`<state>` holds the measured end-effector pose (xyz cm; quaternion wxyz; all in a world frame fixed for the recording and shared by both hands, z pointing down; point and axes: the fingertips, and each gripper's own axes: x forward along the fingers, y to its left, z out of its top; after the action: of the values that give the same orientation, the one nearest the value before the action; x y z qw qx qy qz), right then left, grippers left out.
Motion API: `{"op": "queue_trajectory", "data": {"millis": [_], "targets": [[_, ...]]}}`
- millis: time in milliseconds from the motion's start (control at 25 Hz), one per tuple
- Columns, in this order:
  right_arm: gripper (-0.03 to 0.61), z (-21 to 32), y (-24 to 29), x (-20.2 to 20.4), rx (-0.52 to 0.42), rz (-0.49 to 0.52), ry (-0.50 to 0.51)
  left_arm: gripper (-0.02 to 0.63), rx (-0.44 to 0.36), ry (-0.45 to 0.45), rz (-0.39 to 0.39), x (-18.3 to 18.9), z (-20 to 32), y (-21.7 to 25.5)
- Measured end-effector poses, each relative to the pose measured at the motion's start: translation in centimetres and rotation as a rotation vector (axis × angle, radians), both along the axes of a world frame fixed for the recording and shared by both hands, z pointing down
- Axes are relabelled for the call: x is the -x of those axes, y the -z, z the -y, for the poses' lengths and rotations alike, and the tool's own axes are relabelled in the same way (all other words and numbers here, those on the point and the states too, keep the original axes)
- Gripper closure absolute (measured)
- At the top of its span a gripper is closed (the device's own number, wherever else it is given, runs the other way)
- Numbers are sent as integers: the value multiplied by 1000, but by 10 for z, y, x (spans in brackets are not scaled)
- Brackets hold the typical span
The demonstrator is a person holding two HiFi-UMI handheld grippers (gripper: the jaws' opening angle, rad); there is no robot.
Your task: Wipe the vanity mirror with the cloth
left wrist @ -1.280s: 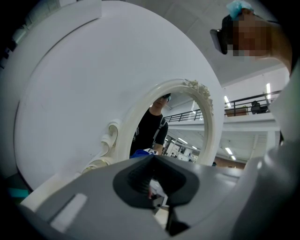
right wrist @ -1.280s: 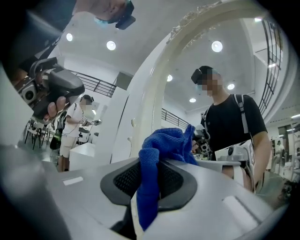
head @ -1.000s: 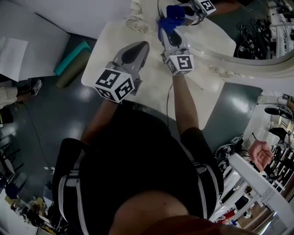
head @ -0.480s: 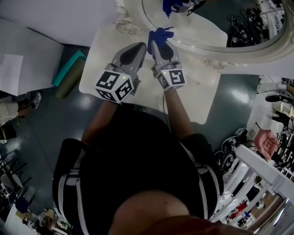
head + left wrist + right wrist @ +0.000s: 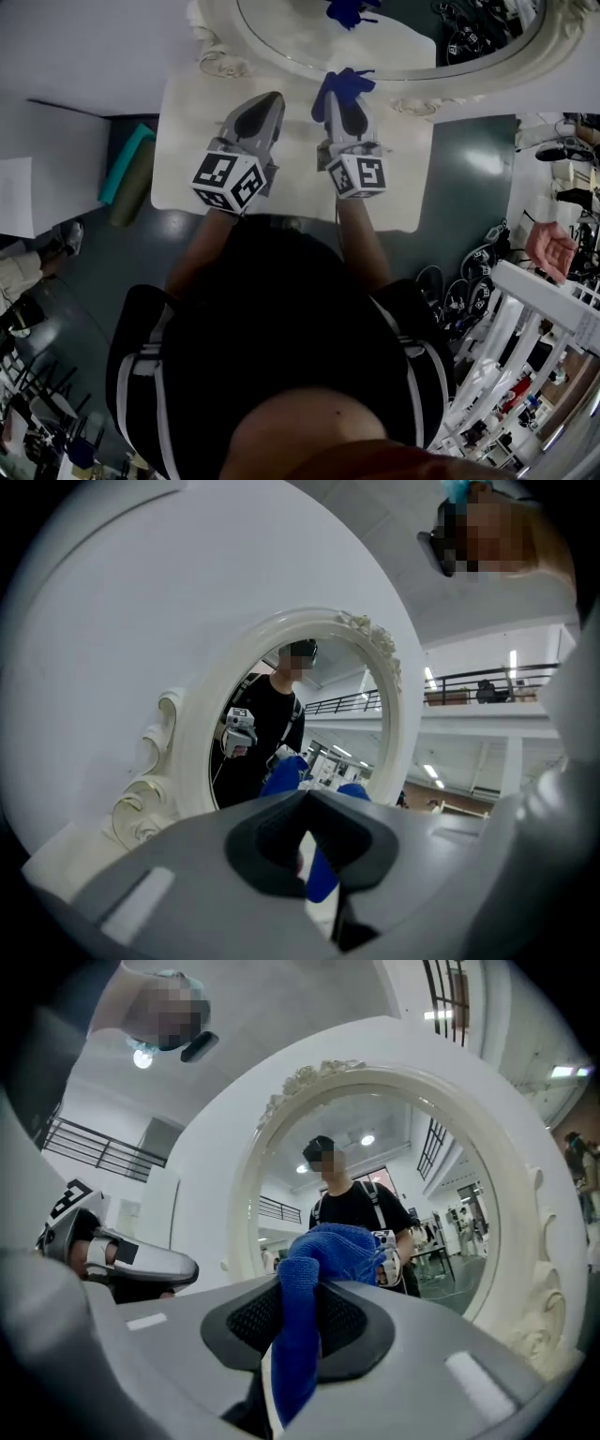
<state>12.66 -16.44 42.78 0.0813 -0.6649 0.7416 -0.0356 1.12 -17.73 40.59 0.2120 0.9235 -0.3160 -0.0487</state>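
**Cloth pinched and poised at the foot of the mirror**

The right gripper (image 5: 300,1309) had its jaws clamped on a bunched blue cloth (image 5: 323,1251), the wad sticking out past the tips and a tail hanging below them. In the head view the wad sat just short of the lower rim of the vanity mirror (image 5: 281,37), apparently not yet on the glass. The left gripper (image 5: 302,808) hovered close beside it over the white table (image 5: 291,187), jaws drawn together on nothing.

The grip looked narrow, so a hard drag across the glass could probably tug the cloth free. If the wad folded back, the bare jaw tips might meet the mirror instead. The carved frame (image 5: 469,77) and its scrollwork (image 5: 141,799) offered raised edges where the fabric could snag on a stroke carried too far. A firm push might also rock the mirror, since what braced it could not be seen.

The glass opened wide to the right and upward, leaving long clear strokes that way. Leftward there was less room: the left gripper stood near enough for a sweep to knock it. The bare table between the grippers and the frame gave space to draw back, though its front edge lay close to the person.
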Motion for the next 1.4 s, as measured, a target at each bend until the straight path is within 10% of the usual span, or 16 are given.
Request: {"op": "queue_trajectory", "data": {"millis": [520, 1400], "targets": [[500, -77, 8, -66, 23, 64, -158, 603, -42, -4, 26, -27, -42, 4], [502, -117, 23, -62, 9, 64, -113, 603, -48, 33, 46, -29, -82, 1]]}}
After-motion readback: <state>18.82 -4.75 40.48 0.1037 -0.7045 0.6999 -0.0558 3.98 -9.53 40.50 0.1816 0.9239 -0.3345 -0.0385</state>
